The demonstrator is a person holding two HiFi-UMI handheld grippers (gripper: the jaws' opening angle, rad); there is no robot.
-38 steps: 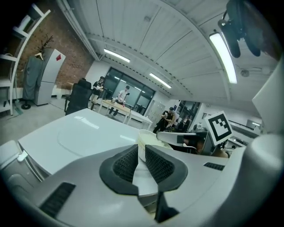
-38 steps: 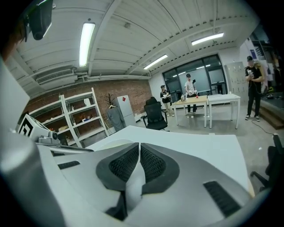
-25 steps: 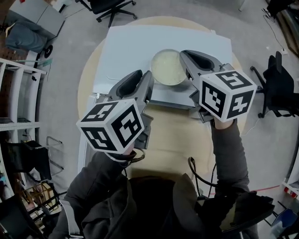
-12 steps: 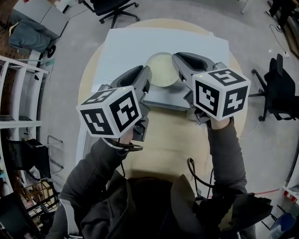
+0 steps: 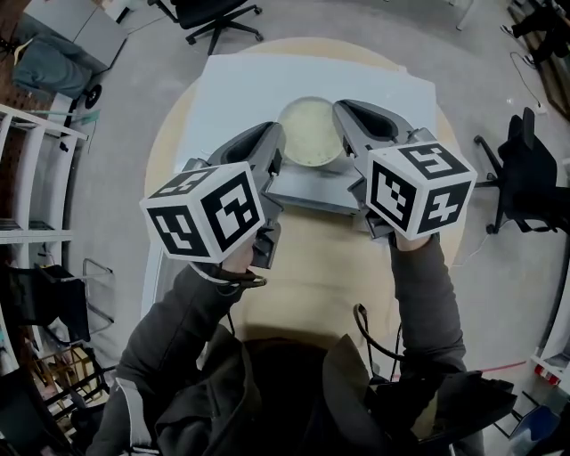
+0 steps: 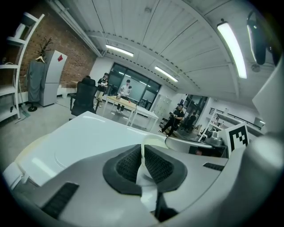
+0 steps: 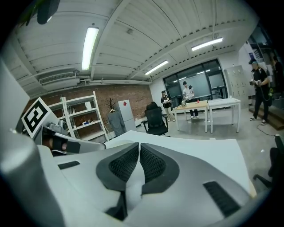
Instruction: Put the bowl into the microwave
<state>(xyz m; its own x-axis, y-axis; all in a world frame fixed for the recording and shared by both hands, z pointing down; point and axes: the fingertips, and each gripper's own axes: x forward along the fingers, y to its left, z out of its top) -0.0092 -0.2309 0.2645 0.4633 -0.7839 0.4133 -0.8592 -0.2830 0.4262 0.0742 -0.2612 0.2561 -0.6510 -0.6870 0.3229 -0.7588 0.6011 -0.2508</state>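
table [image 5: 313, 260], round, tan, under white sheet [image 5: 240, 89] and bowl [image 5: 307, 134]

Grey floor [image 5: 116, 116] surrounds a round wooden tabletop [image 5: 329, 267]. White open shelving [image 5: 36, 178] stands at the left, with a black office chair [image 5: 209, 13] beyond. A brick wall [image 6: 75, 57], a glazed partition [image 7: 199, 82] and long ceiling strip lights [image 7: 90, 46] enclose the room, and pale desks [image 7: 208, 106] stand near the glass
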